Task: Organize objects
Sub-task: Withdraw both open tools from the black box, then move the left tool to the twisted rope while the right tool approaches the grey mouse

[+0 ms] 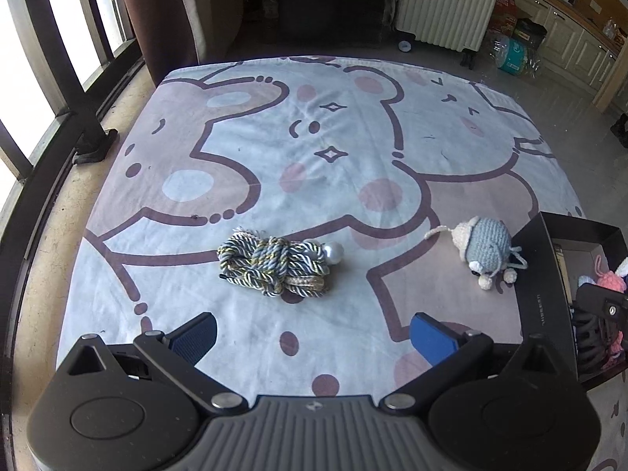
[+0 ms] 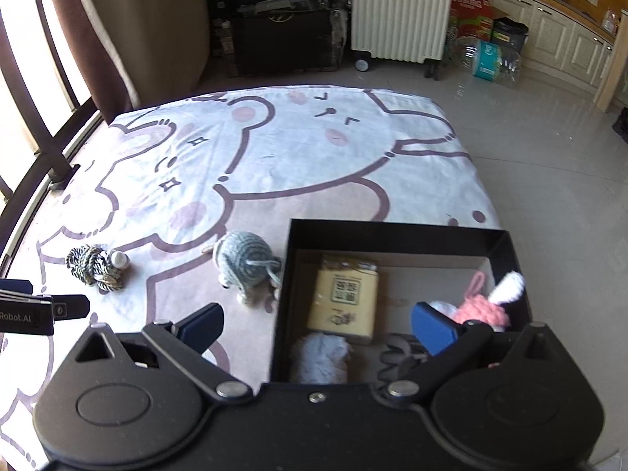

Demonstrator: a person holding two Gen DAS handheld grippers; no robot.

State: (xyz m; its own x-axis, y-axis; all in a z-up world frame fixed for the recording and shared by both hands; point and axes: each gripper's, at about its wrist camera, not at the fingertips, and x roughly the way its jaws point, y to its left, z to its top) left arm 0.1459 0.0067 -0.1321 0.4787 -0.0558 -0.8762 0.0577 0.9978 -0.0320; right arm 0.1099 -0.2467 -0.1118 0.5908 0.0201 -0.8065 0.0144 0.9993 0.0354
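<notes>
**Two loose items outside the box, both hand-held grippers empty**

The left hand-held gripper [image 1: 314, 337] sits at the bottom of its frame with its blue-padded fingers spread wide and nothing between them. Just ahead, near the frame's centre, lies the knotted bundle of blue, white and gold twisted cord [image 1: 272, 265] with a white pearl-like bead [image 1: 333, 252] touching its right end. Further right, the grey-blue and cream crocheted mouse toy [image 1: 484, 253] lies on its side just beside the black open-topped cardboard box [image 1: 537, 274].

The right hand-held gripper [image 2: 318, 329] is likewise wide open and holds nothing — it hovers across the box's near wall. Inside the box are a yellow rectangular packet with a printed code [image 2: 343, 298], a pink and white crocheted toy [image 2: 486, 306], a pale fluffy item [image 2: 324, 357] and something dark I cannot identify.

All this rests on a bear-printed cloth covering the surface [image 1: 274, 149].

Likely risks, in my judgement: the cord bundle is soft and loosely wound, so a pinch on one strand could let it unravel or dangle — and the bead could snag. The mouse's thin tail and strings may catch on the box wall.
</notes>
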